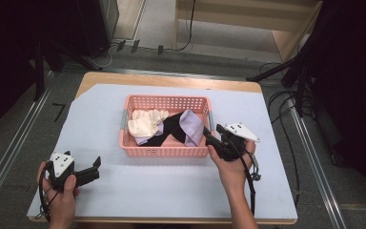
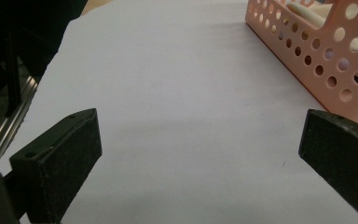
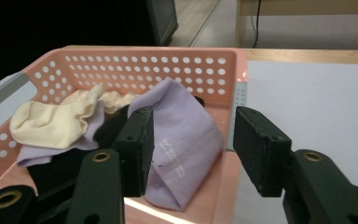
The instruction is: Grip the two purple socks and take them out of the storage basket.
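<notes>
"What is my right gripper (image 3: 191,154) doing?"
"Its jaws are partly open around the purple sock (image 3: 186,140) and the pink basket (image 3: 121,65) wall, at three o'clock."
"And my left gripper (image 2: 200,154)?"
"Wide open, holding nothing, over the white sheet (image 2: 182,93) at seven o'clock."

High view sits above the near edge of the table (image 1: 124,191), looking forward and down, far enough to take in the whole tabletop plus floor beyond. Left gripper view rides low just over the white sheet (image 2: 177,93), facing along it, with the pink basket (image 2: 326,60) wall at its right edge. Right gripper view is close at the basket's corner, looking in at the socks (image 3: 182,135). All three views share the basket.
</notes>
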